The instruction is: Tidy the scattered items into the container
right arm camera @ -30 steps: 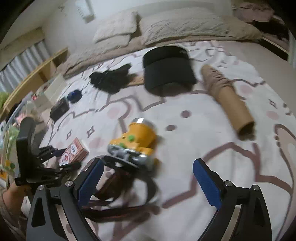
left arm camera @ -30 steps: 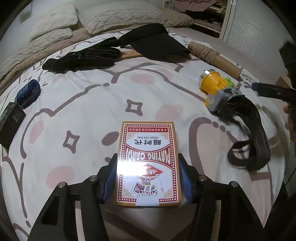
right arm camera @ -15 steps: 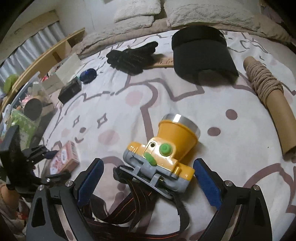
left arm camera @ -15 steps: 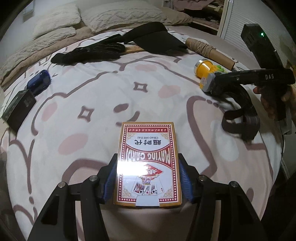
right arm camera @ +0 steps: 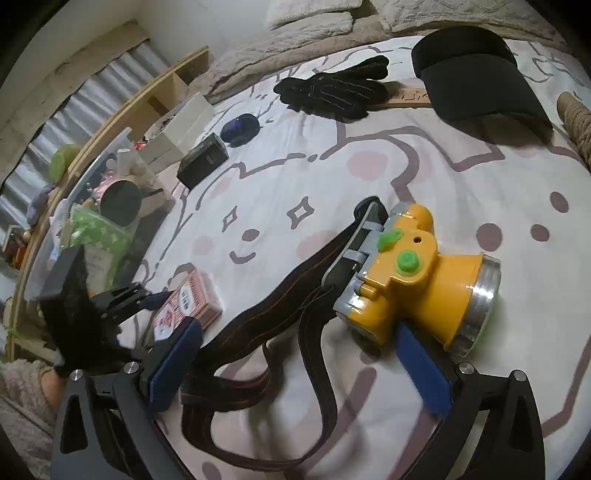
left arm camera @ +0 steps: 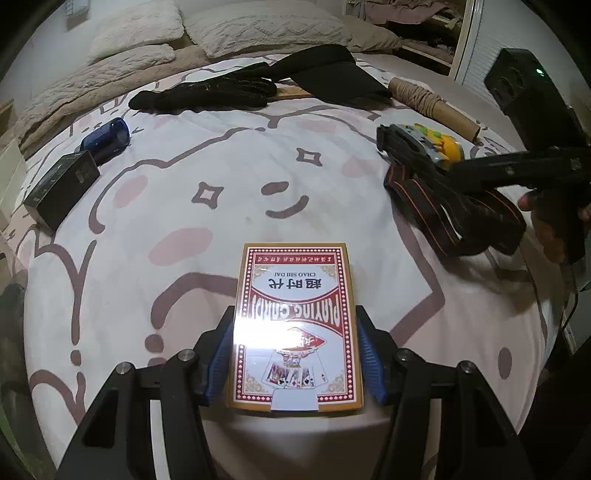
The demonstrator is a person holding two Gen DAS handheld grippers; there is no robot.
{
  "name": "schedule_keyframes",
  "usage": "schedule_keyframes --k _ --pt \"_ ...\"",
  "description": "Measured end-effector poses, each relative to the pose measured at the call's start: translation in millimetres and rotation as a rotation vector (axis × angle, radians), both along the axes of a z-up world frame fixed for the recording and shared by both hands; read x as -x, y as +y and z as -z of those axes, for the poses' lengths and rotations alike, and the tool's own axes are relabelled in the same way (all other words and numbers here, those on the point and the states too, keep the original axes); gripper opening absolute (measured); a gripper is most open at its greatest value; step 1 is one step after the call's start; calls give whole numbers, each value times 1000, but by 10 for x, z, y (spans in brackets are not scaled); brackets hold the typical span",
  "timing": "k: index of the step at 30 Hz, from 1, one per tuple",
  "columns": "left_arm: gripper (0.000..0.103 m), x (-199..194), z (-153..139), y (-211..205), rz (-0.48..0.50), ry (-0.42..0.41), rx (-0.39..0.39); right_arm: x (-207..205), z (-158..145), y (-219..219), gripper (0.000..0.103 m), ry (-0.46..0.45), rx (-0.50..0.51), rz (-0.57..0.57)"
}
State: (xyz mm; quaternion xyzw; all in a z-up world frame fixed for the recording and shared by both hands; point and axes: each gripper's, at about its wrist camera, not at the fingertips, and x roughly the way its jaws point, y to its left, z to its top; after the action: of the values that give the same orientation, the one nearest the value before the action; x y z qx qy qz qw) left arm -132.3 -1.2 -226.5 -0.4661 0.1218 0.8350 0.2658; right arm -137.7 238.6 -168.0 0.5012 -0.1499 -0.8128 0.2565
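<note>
Underneath, a white bedsheet (left arm camera: 229, 192) with brown outlines and pink spots spreads toward pillows (left arm camera: 258, 26) at 12 o'clock, where the left gripper (left arm camera: 295, 354) clamps a card box (left arm camera: 295, 325) and the right gripper (right arm camera: 299, 362), fingers spread, straddles the yellow headlamp (right arm camera: 417, 280).

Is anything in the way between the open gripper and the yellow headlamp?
No. The right gripper is open around the yellow plastic headlamp; only the lamp's own black elastic strap lies between its fingers.

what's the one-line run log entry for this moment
left gripper: shut on card box | right gripper: open, around headlamp strap | gloves, black box on bed
</note>
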Motion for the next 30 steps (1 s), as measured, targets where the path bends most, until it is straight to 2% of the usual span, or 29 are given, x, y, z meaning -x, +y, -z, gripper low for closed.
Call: schedule_keyframes --k 3,5,8,11,15,16,17,18,23,25,27,29,30 --pt "59 -24 3 -41 -4 -3 1 14 51 -100 103 -51 100 -32" --pt "59 -39 4 -64 -7 -3 -1 -28 23 -215 103 -59 131 -89" --pt "59 -51 5 -70 -10 -1 -2 -124 -217 -268 103 22 114 -142" --pt "59 -55 2 -75 -10 1 -1 -137 -480 -77 103 118 74 -78" --pt "59 -59 4 -78 -10 -3 -8 -47 -596 208 102 192 -110 71" --pt "59 -56 5 -78 -9 -4 -9 -11 -581 260 95 193 -170 98" --pt "59 -57 6 -78 -8 -4 -11 18 -558 293 81 192 -219 109" --pt "59 -53 6 -81 -7 -5 -12 40 -531 303 78 188 -249 108" --pt "59 -37 2 -96 -2 -10 -21 43 -353 113 74 170 -452 -33" --pt "59 -35 0 -94 2 -11 -19 50 -312 3 70 167 -541 -105" --pt "59 -30 0 -93 8 -13 -13 67 -247 -53 69 175 -657 -173" --pt "59 -25 -5 -89 15 -15 -6 51 -164 -97 54 175 -761 -249" --pt "59 -25 -7 -89 18 -15 -3 66 -119 -138 52 163 -791 -282"
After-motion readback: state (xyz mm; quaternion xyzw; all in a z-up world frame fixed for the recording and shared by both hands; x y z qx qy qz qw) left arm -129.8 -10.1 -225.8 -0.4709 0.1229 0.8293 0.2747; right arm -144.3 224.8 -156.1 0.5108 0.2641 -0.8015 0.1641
